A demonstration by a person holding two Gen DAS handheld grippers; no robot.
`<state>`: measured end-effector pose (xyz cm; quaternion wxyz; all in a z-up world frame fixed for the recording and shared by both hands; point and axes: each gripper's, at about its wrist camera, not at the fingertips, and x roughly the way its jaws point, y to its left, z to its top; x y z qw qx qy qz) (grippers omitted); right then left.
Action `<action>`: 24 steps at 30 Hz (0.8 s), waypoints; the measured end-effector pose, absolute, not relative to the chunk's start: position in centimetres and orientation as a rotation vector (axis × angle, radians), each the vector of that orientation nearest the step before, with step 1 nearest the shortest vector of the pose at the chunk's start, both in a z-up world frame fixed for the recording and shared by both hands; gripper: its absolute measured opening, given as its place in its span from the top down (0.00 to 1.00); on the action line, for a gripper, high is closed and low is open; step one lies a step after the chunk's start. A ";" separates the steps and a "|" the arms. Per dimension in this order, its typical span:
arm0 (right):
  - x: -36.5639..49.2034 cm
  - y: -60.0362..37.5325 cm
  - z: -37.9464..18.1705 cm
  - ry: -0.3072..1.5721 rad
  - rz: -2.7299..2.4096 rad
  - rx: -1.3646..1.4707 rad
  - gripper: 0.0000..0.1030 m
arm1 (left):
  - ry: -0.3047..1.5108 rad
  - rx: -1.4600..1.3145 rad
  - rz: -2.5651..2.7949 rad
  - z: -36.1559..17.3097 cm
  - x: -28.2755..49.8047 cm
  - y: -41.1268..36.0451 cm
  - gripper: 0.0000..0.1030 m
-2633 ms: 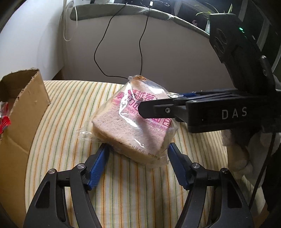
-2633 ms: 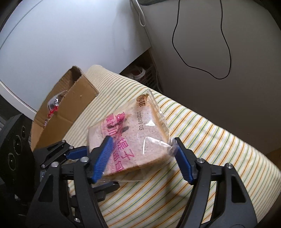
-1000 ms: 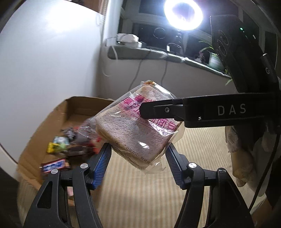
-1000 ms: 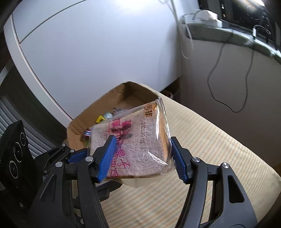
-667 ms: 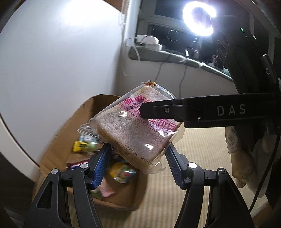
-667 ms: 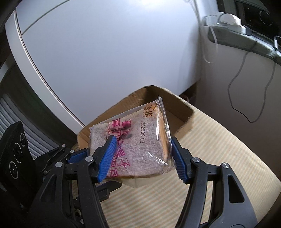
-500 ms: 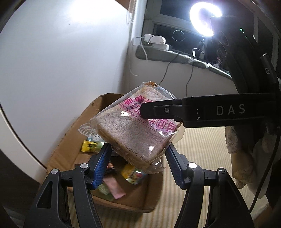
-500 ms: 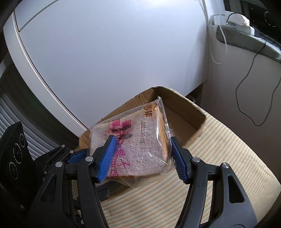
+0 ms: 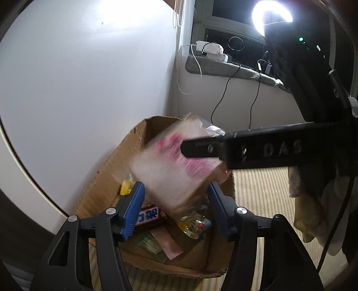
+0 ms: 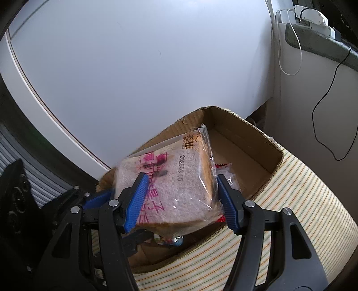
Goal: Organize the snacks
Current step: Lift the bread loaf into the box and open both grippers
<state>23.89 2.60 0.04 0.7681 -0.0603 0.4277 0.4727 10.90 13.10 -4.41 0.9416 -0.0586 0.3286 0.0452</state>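
A clear bag of sliced bread with pink print (image 10: 176,188) hangs over an open cardboard box (image 10: 264,156). My right gripper (image 10: 181,199) has its blue pads against both sides of the bag. In the left wrist view the bread bag (image 9: 172,165) is blurred with motion above the box (image 9: 107,179). My left gripper (image 9: 175,206) sits below the bag with its pads spread wider than it. The right gripper's black finger (image 9: 257,152) crosses in front of the bag. The box holds several small snack packs (image 9: 192,223).
The box stands on a striped cushion (image 10: 302,201) beside a white curved wall (image 10: 134,67). A ledge with a white power adapter (image 9: 210,49) and black cables (image 9: 255,94) lies behind. A ring light (image 9: 270,13) glares at top right.
Both grippers have carried the bread bag from the cushion to above the box. The bag now blurs and tilts in the left wrist view, and the left pads stand apart from it.
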 end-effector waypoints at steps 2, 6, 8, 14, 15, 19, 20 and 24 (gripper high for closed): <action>23.8 2.9 -0.3 0.936 1.032 -0.146 0.37 | 0.672 -0.105 0.101 -4.4 11.0 13.2 0.44; 23.8 2.8 -0.1 0.908 0.986 -0.143 0.37 | 0.682 -0.122 0.107 -4.8 10.6 13.7 0.44; 23.9 2.5 0.0 0.914 0.985 -0.135 0.37 | 0.685 -0.123 0.108 -5.0 10.2 13.8 0.44; 23.2 0.9 0.5 0.898 0.969 -0.132 0.28 | 0.674 -0.131 0.110 -4.5 9.2 13.7 0.44; 23.1 0.7 0.6 0.896 0.964 -0.133 0.28 | 0.673 -0.132 0.111 -4.4 9.0 13.7 0.44; 22.1 -0.6 1.1 0.873 0.932 -0.151 0.28 | 0.664 -0.146 0.113 -4.0 7.9 13.6 0.39; 21.9 -0.8 1.2 0.870 0.926 -0.152 0.25 | 0.661 -0.145 0.114 -3.9 7.7 13.6 0.38; 20.3 -2.7 1.6 0.825 0.887 -0.151 0.17 | 0.644 -0.142 0.115 -3.3 6.5 13.1 0.33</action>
